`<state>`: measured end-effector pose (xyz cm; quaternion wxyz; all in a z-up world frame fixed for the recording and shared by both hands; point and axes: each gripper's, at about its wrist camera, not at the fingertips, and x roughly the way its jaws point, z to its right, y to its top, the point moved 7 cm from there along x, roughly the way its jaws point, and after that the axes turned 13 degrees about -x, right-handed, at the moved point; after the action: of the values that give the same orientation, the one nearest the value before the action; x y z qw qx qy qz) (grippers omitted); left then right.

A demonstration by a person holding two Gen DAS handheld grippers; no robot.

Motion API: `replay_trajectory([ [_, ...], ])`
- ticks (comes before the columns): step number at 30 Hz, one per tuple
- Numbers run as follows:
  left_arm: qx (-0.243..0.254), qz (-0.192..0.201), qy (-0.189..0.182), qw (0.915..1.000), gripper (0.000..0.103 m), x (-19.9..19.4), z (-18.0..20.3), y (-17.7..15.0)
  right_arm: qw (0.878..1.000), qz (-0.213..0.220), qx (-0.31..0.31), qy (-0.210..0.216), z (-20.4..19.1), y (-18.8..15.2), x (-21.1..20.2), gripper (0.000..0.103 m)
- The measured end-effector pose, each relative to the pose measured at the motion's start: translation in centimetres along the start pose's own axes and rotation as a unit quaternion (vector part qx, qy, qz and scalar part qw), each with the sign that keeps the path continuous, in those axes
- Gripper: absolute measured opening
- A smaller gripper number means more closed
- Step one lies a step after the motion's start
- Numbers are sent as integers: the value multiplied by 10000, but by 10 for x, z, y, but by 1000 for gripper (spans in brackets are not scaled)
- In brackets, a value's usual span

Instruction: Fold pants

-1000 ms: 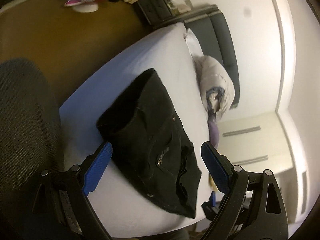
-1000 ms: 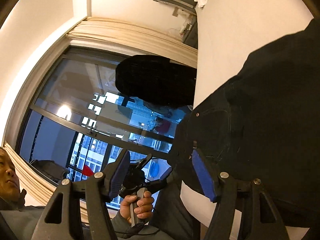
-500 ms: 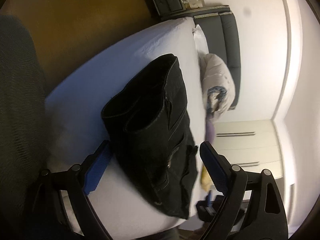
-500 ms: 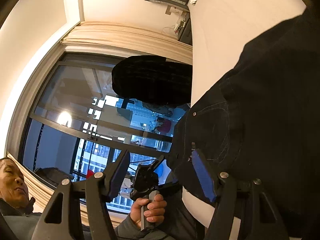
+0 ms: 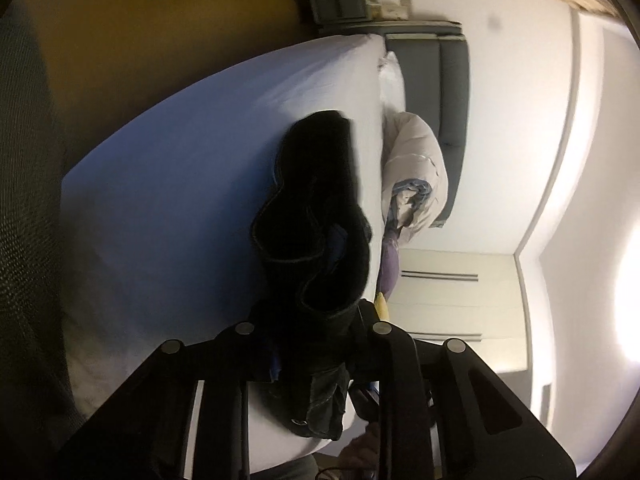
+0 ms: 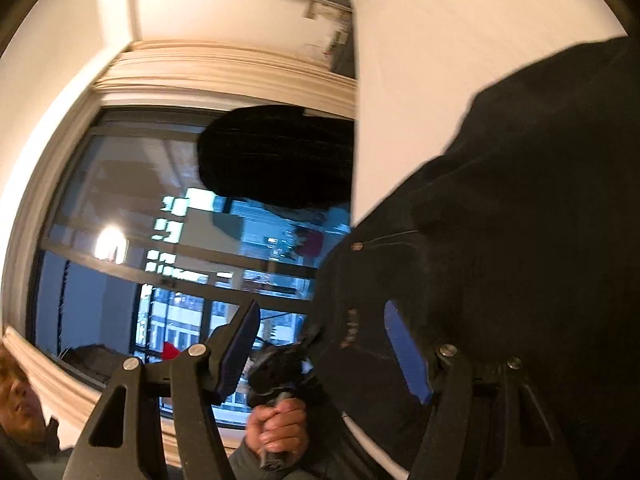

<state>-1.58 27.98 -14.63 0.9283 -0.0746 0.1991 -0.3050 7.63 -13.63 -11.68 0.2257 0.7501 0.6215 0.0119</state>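
Note:
Black pants (image 5: 316, 216) lie folded on the white bed (image 5: 172, 184). My left gripper (image 5: 312, 340) is shut on the near end of the pants, by the waistband, and the cloth bunches up between the fingers. In the right wrist view the pants (image 6: 520, 240) fill the right side. My right gripper (image 6: 324, 352) is open at the waist edge of the pants; its right finger (image 6: 404, 352) lies against the cloth and its left finger (image 6: 236, 352) is in the air off the bed.
A white duvet bundle (image 5: 416, 176) and a purple item (image 5: 388, 268) lie beyond the pants near the grey headboard (image 5: 452, 92). A dark mesh chair (image 6: 276, 156) stands by the bed edge before a large window (image 6: 120, 240). Brown floor (image 5: 160, 20) lies left.
My left gripper has gone from open around the pants to shut on their near end, and the cloth has risen and bunched. My right gripper stays open and has shifted slightly.

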Motion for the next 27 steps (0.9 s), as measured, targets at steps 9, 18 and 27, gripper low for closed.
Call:
replay_trajectory([
  [9,936,83,198,9954,17,0,56,-20,9913,-353,516,-1161,54,-18,6,25],
  [18,2131,33,320,9765,17,22,138,-62,9951,233,314,-908,35,-15,-12,61],
  [27,4780,-754,787,8715,17,122,230,-209,9941,706,-58,-820,-9,14,-93,103],
])
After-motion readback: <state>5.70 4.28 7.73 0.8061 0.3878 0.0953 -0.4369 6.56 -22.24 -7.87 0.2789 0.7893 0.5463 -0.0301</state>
